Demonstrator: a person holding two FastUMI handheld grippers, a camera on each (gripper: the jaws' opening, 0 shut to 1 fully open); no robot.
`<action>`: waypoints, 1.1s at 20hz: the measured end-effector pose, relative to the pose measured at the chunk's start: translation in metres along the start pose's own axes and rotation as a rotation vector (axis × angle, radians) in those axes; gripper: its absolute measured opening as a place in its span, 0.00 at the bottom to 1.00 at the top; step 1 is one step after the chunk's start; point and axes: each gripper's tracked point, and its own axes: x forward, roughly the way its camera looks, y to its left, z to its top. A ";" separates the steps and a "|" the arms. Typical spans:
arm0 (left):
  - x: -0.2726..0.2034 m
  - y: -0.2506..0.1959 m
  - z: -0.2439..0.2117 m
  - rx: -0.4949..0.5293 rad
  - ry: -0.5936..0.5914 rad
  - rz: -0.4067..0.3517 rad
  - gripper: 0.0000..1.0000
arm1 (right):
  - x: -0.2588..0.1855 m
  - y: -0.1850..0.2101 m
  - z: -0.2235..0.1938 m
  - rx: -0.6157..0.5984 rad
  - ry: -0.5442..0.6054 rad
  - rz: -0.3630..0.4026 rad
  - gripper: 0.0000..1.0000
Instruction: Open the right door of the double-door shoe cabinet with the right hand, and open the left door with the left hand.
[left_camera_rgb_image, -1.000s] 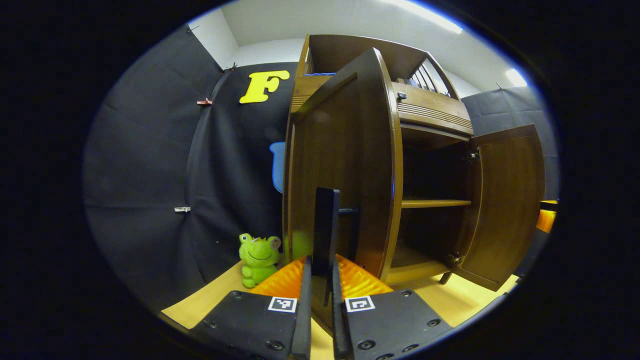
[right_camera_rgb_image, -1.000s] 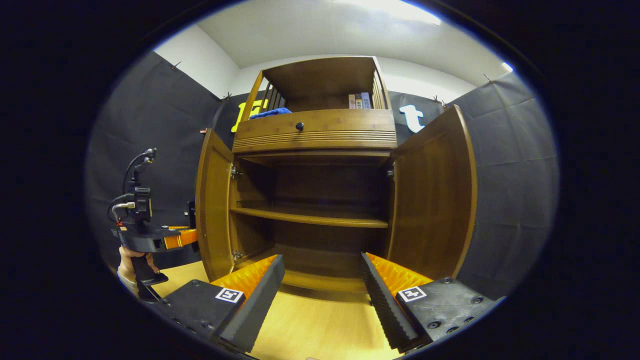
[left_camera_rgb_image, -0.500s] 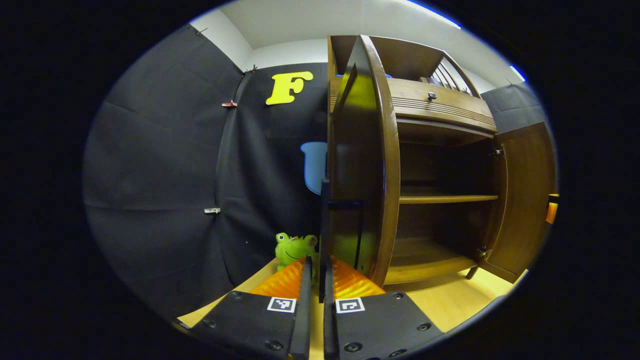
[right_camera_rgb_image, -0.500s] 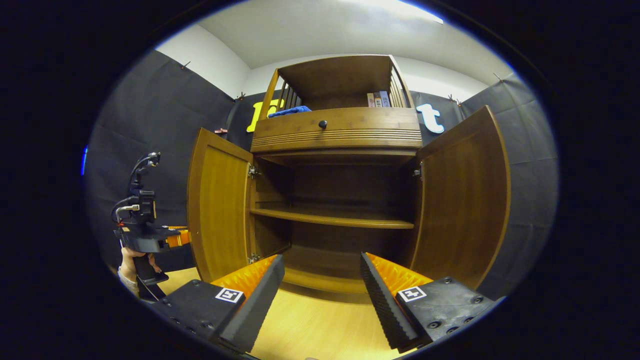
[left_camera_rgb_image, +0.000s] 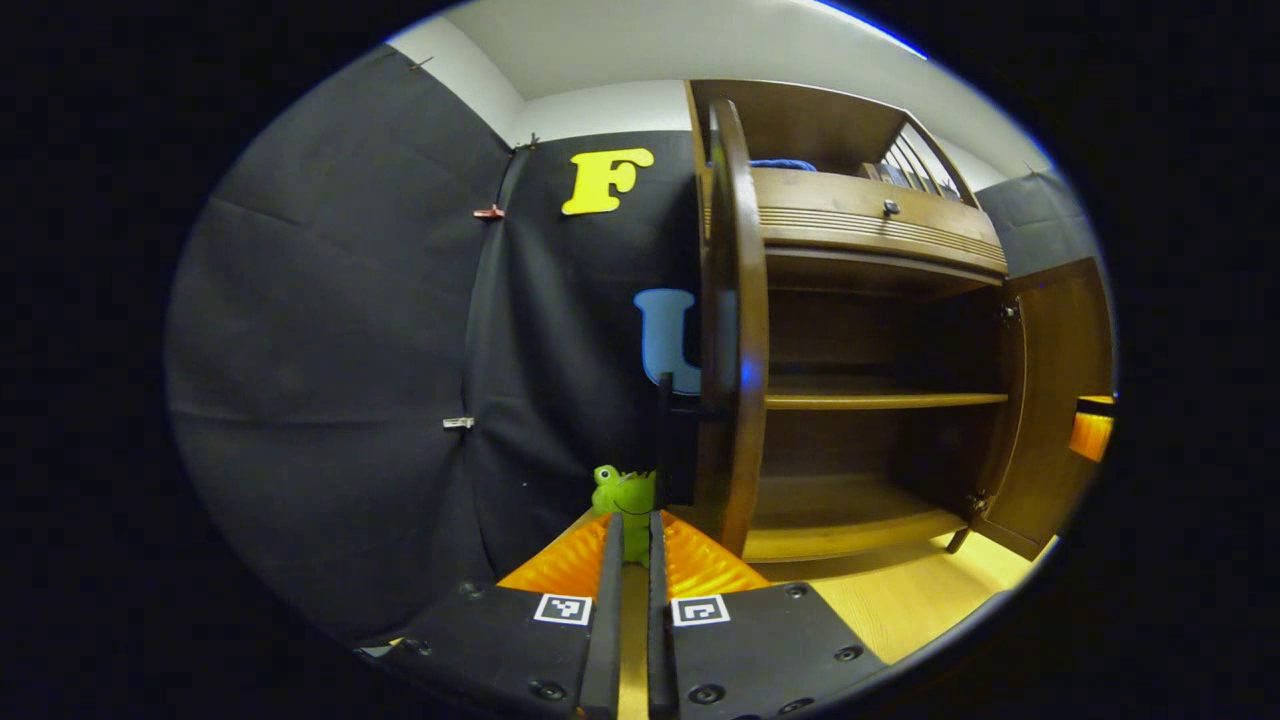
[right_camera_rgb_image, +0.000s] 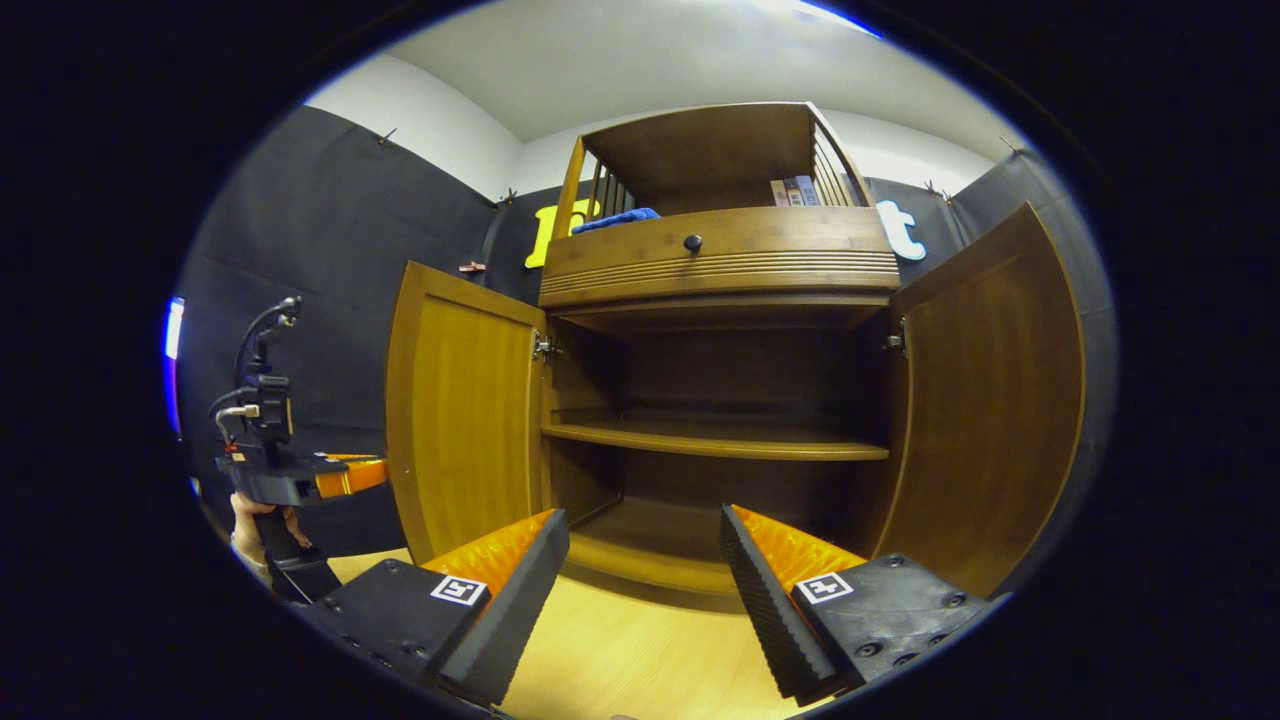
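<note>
Pale wood floor (right_camera_rgb_image: 620, 660), black cloth booth walls, white ceiling. One shoe cabinet (right_camera_rgb_image: 715, 270), two doors, both open: left door (right_camera_rgb_image: 465, 400), right door (right_camera_rgb_image: 990, 400). One green frog toy (left_camera_rgb_image: 625, 495) far left. My left tool (left_camera_rgb_image: 627, 560) clenched, empty; door handle let go since a second ago. My right tool (right_camera_rgb_image: 645, 560) released, spread wide.

Left claw (left_camera_rgb_image: 628, 560) at six o'clock in its own view, fingers nearly together with a thin slit between, level, gripped from below by a hand (right_camera_rgb_image: 255, 515), right claw (right_camera_rgb_image: 645, 560) spread wide, holding nothing
</note>
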 end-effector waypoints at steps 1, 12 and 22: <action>-0.010 -0.002 0.006 -0.005 -0.005 -0.007 0.15 | 0.002 0.001 0.001 0.000 -0.002 0.003 0.96; -0.049 -0.161 0.091 0.033 -0.138 -0.359 0.93 | -0.021 -0.046 0.027 -0.034 -0.009 -0.147 0.97; -0.056 -0.251 0.094 0.062 -0.119 -0.556 0.96 | -0.044 -0.068 0.080 -0.041 -0.110 -0.221 0.97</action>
